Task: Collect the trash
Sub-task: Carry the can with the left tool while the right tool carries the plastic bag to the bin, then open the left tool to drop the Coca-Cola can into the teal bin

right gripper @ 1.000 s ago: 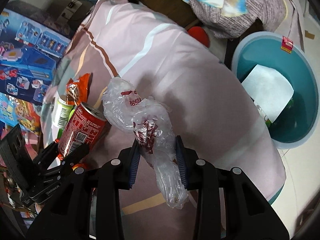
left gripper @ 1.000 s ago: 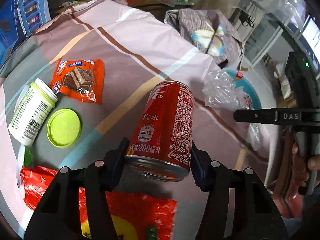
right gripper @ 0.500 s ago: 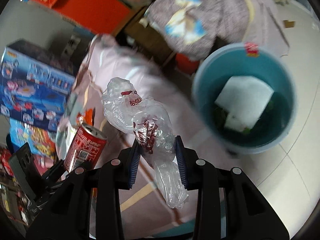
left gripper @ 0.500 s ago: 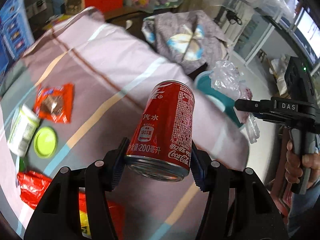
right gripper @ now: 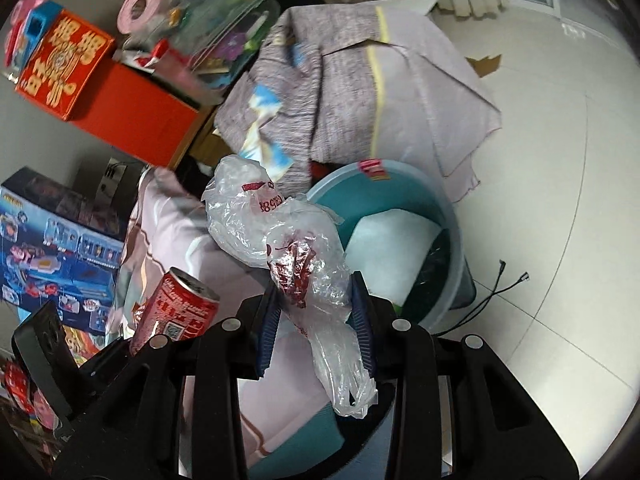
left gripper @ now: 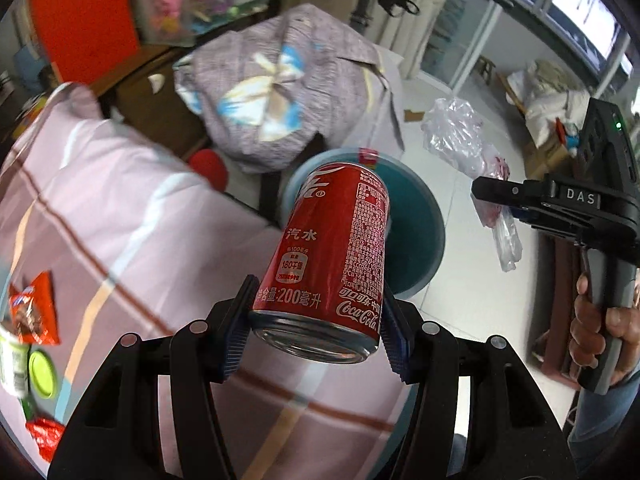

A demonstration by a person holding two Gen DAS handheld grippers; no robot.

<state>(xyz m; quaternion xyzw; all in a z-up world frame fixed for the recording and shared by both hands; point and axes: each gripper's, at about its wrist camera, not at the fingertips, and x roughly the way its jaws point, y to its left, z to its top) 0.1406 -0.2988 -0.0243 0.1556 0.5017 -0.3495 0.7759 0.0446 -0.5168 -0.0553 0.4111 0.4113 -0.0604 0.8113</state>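
A red Coca-Cola can (left gripper: 332, 256) sits clamped between the blue pads of my left gripper (left gripper: 316, 320), held in the air just before the teal trash bin (left gripper: 424, 220). In the right wrist view the same can (right gripper: 176, 308) shows at lower left. My right gripper (right gripper: 316, 320) is shut on a crumpled clear plastic bag (right gripper: 288, 240) with red print, which hangs near the rim of the teal bin (right gripper: 452, 216). White paper (right gripper: 388, 240) lies inside the bin. The bag (left gripper: 460, 140) and right gripper (left gripper: 496, 192) also appear at the right of the left wrist view.
The bed with a striped pink sheet (left gripper: 100, 208) still carries an orange snack wrapper (left gripper: 32, 312), a green lid (left gripper: 40, 372) and a white bottle (left gripper: 12, 360). A grey cloth bundle (left gripper: 288, 92) lies behind the bin. A hand (left gripper: 600, 328) holds the right tool. Black cables (right gripper: 496, 292) lie on the tiled floor.
Both grippers have swung away from the bed toward the teal bin, carrying the can and the plastic bag. The bin now looms closer in both views; the grips are unchanged.
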